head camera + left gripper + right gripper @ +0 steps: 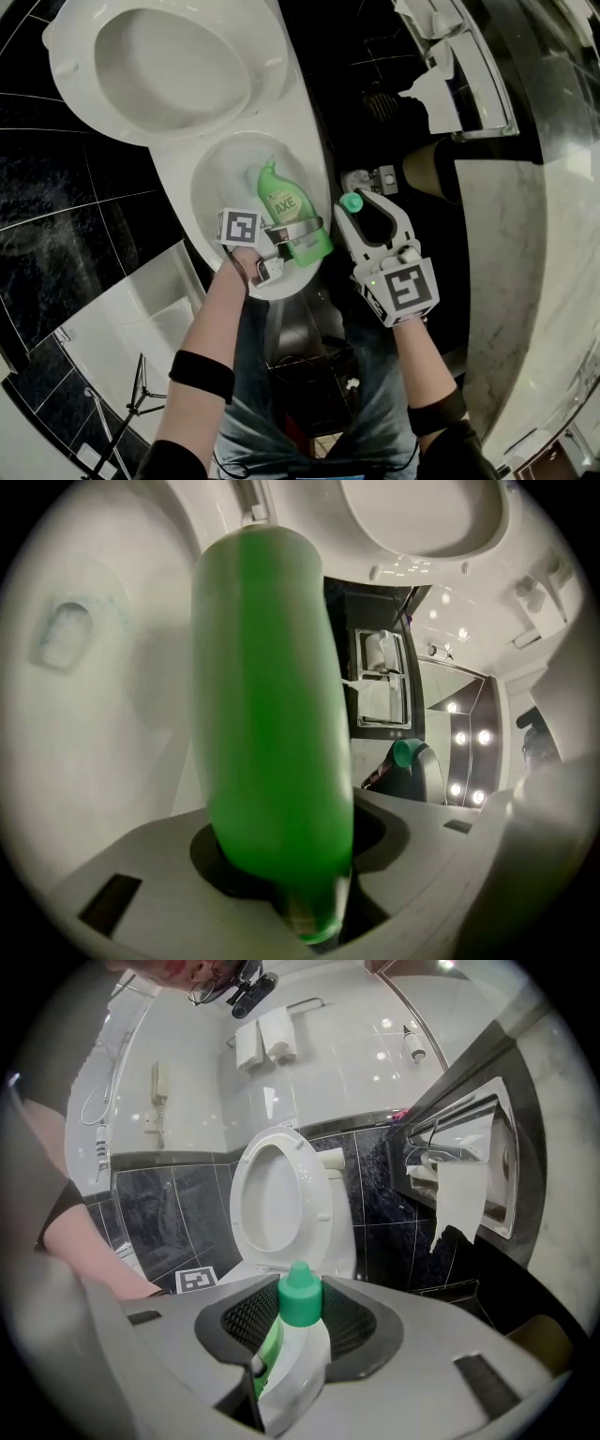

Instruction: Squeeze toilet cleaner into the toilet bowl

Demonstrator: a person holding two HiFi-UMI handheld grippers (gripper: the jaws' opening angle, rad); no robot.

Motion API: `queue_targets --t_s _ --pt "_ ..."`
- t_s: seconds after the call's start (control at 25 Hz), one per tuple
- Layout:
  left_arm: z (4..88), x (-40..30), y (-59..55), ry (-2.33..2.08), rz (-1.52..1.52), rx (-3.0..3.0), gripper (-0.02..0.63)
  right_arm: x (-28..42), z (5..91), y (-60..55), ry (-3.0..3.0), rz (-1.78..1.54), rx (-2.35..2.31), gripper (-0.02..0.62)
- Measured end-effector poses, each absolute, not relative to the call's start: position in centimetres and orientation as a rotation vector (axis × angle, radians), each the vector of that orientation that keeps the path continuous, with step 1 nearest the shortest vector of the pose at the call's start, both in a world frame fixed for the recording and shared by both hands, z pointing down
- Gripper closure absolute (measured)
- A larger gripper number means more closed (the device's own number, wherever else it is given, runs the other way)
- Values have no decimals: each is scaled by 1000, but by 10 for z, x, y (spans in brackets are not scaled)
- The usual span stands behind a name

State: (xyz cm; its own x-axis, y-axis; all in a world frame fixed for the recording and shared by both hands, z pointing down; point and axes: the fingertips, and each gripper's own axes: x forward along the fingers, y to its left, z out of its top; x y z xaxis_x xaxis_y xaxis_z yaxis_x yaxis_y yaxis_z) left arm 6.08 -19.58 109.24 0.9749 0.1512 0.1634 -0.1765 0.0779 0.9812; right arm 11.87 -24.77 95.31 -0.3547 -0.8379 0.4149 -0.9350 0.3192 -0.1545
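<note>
At the left, the bowl [214,183] was seen below the raised seat [169,56], and the bottle [286,208] was held over it. The left gripper [302,228] was clamped across the bottle's lower body, near the base. In the left gripper view the green wall was shown pressed between the jaws.

The bottle's long axis was laid crosswise to those jaws. The base was kept over the bowl's near rim, and the neck was pointed away from the person, up and slightly left in the head view, over the bowl's hollow. The nozzle was thus judged to be already above the target. The coming squeeze would call for the neck to be tipped lower and the left jaws to be pressed further in. The left hand was the one placed for that work.

The left forearm [211,319] was brought up from the bottom of the head view. Its wrist was bent to the right, so that the gripper was carried about level across the rim.

Further right, the right gripper [364,206] was closed on the green cap [352,202], which was seen between the jaws in the right gripper view. It was kept just beside the bowl's right edge, apart from the bottle, over the dark floor [375,84]. That forearm was held nearly straight up the frame, with the gripper tilted somewhat downward.
</note>
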Motion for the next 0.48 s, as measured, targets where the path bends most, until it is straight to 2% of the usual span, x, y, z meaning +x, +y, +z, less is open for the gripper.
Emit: queue_targets --t_s 0.48 --pt "1072 67 -138 -19 225 1431 413 126 933 -228 -2355 562 1570 440"
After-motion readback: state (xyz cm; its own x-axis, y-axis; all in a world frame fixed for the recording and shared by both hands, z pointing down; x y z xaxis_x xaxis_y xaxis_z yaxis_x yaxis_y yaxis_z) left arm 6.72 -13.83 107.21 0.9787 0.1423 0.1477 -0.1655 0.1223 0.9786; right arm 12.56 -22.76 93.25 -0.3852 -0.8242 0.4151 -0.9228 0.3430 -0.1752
